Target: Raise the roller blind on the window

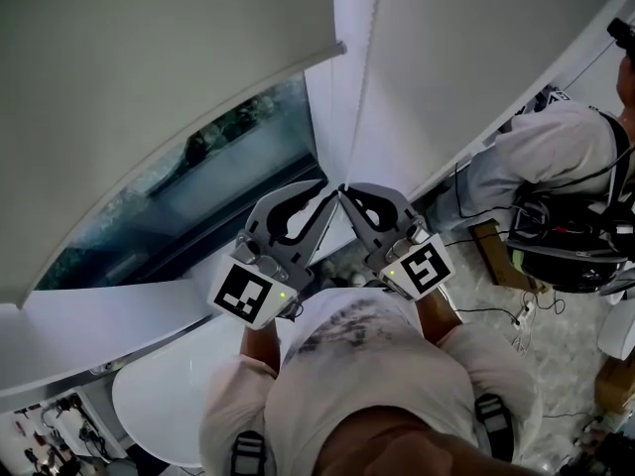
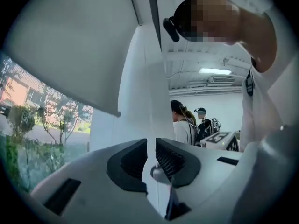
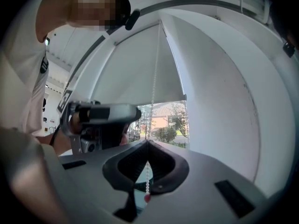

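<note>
The pale roller blind (image 1: 149, 87) hangs partway down the window, with glass (image 1: 198, 186) showing below its bottom bar. Its white bead chain (image 1: 371, 38) drops along the frame to where both grippers meet. My right gripper (image 1: 344, 192) is shut on the chain (image 3: 154, 73), which passes between the closed tips (image 3: 148, 142); a short tail with a red connector (image 3: 147, 198) dangles below. My left gripper (image 1: 330, 194) sits tip to tip against the right one. Its jaws (image 2: 151, 146) stand a narrow slit apart, and I see no chain in that slit.
The white window frame (image 1: 332, 107) and sill (image 1: 119, 305) are right in front of me. A round white table (image 1: 169, 395) stands at lower left. Another person (image 1: 556, 157) with gear and cables crouches at right. More people (image 2: 184, 120) stand farther back in the room.
</note>
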